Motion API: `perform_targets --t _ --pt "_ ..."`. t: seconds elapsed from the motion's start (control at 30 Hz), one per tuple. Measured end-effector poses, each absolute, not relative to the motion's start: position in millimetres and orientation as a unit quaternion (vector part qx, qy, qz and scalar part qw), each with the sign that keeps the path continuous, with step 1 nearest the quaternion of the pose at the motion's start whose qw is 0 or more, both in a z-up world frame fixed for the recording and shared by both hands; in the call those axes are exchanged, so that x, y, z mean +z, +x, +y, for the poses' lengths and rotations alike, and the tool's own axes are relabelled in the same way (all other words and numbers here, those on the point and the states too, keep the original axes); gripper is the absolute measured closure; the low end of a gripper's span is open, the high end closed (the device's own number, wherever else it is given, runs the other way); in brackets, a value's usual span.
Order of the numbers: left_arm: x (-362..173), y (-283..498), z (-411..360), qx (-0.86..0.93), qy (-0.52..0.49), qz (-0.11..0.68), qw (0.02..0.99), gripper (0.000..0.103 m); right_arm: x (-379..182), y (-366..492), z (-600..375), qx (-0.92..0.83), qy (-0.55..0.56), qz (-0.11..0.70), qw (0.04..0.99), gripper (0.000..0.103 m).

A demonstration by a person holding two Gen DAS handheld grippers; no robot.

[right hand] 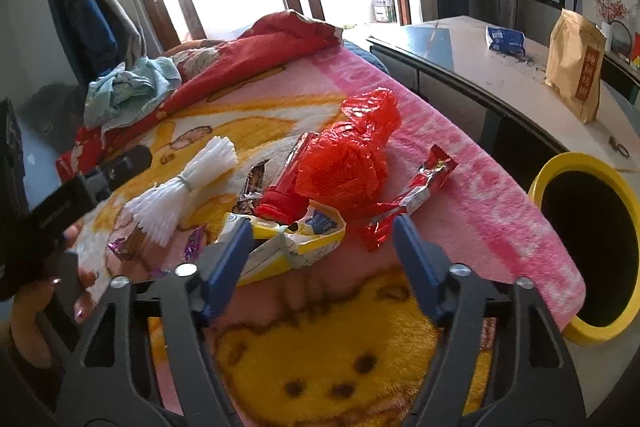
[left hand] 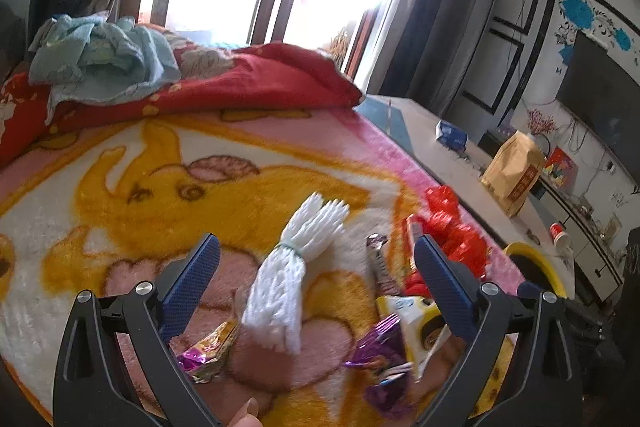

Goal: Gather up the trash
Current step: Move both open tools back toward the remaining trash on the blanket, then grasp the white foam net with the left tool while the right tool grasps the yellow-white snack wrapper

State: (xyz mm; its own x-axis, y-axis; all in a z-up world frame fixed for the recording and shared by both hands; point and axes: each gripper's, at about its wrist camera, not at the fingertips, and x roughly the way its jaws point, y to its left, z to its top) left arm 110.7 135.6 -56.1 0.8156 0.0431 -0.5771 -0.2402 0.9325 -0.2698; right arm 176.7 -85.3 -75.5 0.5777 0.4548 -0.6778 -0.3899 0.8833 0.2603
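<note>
- Where the bed meets the window, a light blue cloth [right hand: 130,89] lies crumpled on a red quilt [left hand: 256,77], well apart from the litter.
- A pink and yellow cartoon blanket [right hand: 460,187] covers the bed and carries all the trash.
- Toward the left of the litter, a white foam net [right hand: 182,185], cinched at its middle by a band, lies flat; small purple foil wrappers [left hand: 208,349] lie near its lower end.
- A dark striped wrapper [right hand: 252,187] lies between the foam net and a red bottle [right hand: 286,195], whose cap points toward the camera.
- A crumpled red plastic bag [right hand: 352,155] rests against the bottle.
- A flattened yellow and white carton [right hand: 292,239] lies just below the bottle's cap.
- A red snack wrapper [right hand: 416,193] lies right of the bag, apart from it.
- A yellow-rimmed bin [right hand: 548,179] stands off the bed's right edge, its mouth dark and open.
- Behind it, a table [right hand: 460,55] holds a blue packet [right hand: 505,39] and a tan paper bag [right hand: 576,67].
- The left gripper [left hand: 316,269] hovers over the foam net, tilted downward, jaws wide with the net between them untouched.
- The right gripper [right hand: 322,243] angles down at the carton, jaws partly spread; its left finger is at the carton's edge, nothing clamped.
</note>
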Motion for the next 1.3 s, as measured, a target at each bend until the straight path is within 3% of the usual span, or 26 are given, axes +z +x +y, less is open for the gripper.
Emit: perform_targets --t 0.07,0.13,0.3,0.33,0.6,0.83,0.93,1.03,1.3 --pt "-62 112 138 0.075 -0.167 0.304 0.935 0.016 -80 182 -86 0.237 0.056 0.403 0.882 0.054" --pt "-66 114 139 0.074 -0.165 0.313 0.933 0.019 -86 186 -86 0.238 0.066 0.42 0.874 0.062" --pt "-76 117 140 0.07 -0.162 0.33 0.927 0.023 -96 189 -87 0.243 0.081 0.438 0.862 0.07" --pt "-78 118 140 0.07 -0.162 0.332 0.926 0.024 -97 189 -86 0.246 0.08 0.439 0.861 0.076" --pt "-86 120 137 0.07 -0.158 0.348 0.921 0.034 -102 189 -87 0.26 0.096 0.459 0.844 0.082" --pt "-88 120 133 0.069 -0.151 0.352 0.921 0.065 -97 188 -89 0.268 0.102 0.462 0.839 0.097" --pt "-88 120 133 0.067 -0.15 0.354 0.921 0.079 -93 187 -91 0.27 0.101 0.458 0.841 0.098" --pt "-88 120 132 0.061 -0.15 0.355 0.921 0.086 -86 185 -93 0.272 0.098 0.447 0.846 0.098" --pt "-70 111 131 0.044 -0.169 0.318 0.932 0.089 -66 180 -104 0.284 0.097 0.428 0.852 0.099"
